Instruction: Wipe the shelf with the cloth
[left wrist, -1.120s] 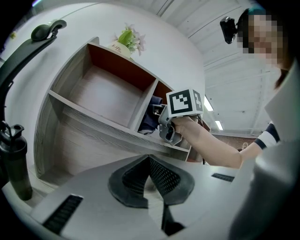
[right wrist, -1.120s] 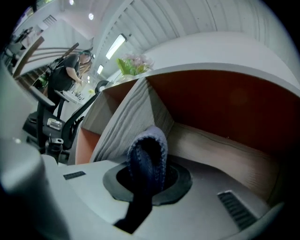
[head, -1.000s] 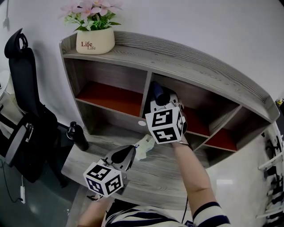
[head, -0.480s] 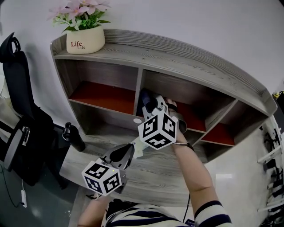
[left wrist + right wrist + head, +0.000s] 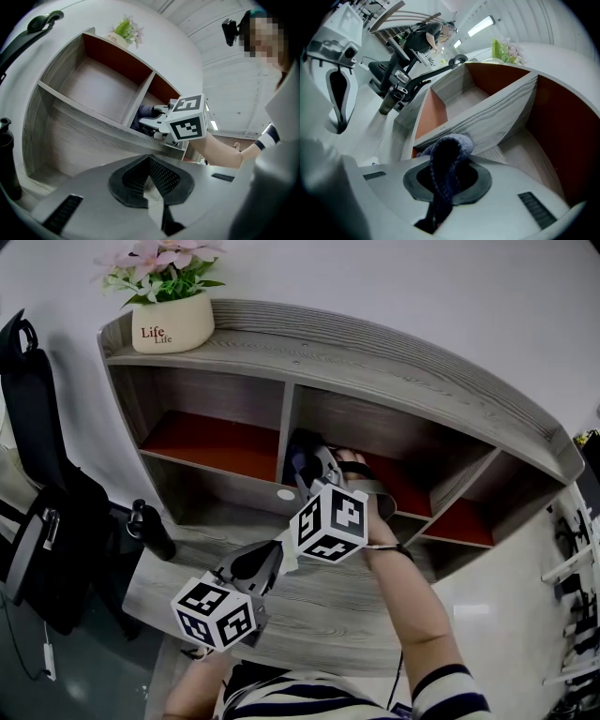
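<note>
A grey wooden shelf unit (image 5: 394,367) with red back panels stands on the desk. My right gripper (image 5: 317,465) reaches into its lower middle compartment and is shut on a dark blue cloth (image 5: 298,457). The cloth bulges from the jaws near the compartment's left wall. In the right gripper view, the cloth (image 5: 449,147) fills the right gripper (image 5: 447,166) and rests at the shelf board. My left gripper (image 5: 267,563) hovers over the desk in front of the shelf, shut on a white crumpled wad (image 5: 287,554). The left gripper view shows the right gripper (image 5: 154,123) and the cloth (image 5: 143,112).
A flower pot (image 5: 172,324) stands on the shelf's top left. A black bottle (image 5: 150,529) stands on the desk (image 5: 366,615) left of the shelf. A black office chair (image 5: 37,512) is at far left. The compartments (image 5: 211,442) beside the middle one hold nothing.
My right gripper has slid left and a little deeper along the middle compartment with the cloth. The left gripper has hardly moved.
</note>
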A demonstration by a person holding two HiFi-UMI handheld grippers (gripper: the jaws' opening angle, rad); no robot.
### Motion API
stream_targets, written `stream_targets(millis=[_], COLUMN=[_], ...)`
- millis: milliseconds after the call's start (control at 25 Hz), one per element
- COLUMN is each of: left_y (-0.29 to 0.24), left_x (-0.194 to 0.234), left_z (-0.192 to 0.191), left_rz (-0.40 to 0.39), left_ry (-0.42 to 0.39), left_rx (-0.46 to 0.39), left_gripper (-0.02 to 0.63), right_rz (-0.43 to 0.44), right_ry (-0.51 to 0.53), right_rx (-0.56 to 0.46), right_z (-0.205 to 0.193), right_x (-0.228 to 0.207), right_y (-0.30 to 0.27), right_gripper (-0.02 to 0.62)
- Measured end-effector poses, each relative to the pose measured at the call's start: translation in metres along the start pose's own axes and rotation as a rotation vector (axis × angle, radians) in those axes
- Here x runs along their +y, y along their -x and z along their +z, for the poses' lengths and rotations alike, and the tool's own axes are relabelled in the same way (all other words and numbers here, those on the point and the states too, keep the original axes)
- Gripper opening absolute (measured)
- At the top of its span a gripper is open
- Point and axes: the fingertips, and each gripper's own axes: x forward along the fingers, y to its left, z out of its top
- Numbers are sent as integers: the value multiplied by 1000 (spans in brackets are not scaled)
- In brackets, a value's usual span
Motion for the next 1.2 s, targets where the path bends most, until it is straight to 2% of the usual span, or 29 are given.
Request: stream_targets(millis=[120, 240, 360, 480, 600, 840, 1200], left_y=[0, 0, 2, 4, 4, 3, -8], left_x=[1, 3, 8, 11, 12, 11, -1], left_z=[1, 1, 1, 1, 0, -1, -6], left_rz=[4, 12, 27, 38, 40, 33, -9], left_ry=[0, -2, 4, 11, 11, 14, 15], left_rx=[-2, -4, -6, -9, -8, -6, 10], left_gripper=[15, 15, 15, 15, 15, 15, 15], right_rz=[-11, -101, -129, -89, -53, -19, -55], right_ry=[-68, -128, -55, 54, 113, 157, 165], right_rx=[-20, -29, -12, 29, 66, 128, 250], right_z=[0, -2, -2, -5, -10, -22, -63], right_x=[-7, -26, -29, -17, -8, -5, -15], right_y=[3, 8, 6, -2, -7, -7, 12], right_gripper=[44, 44, 44, 44, 44, 44, 44])
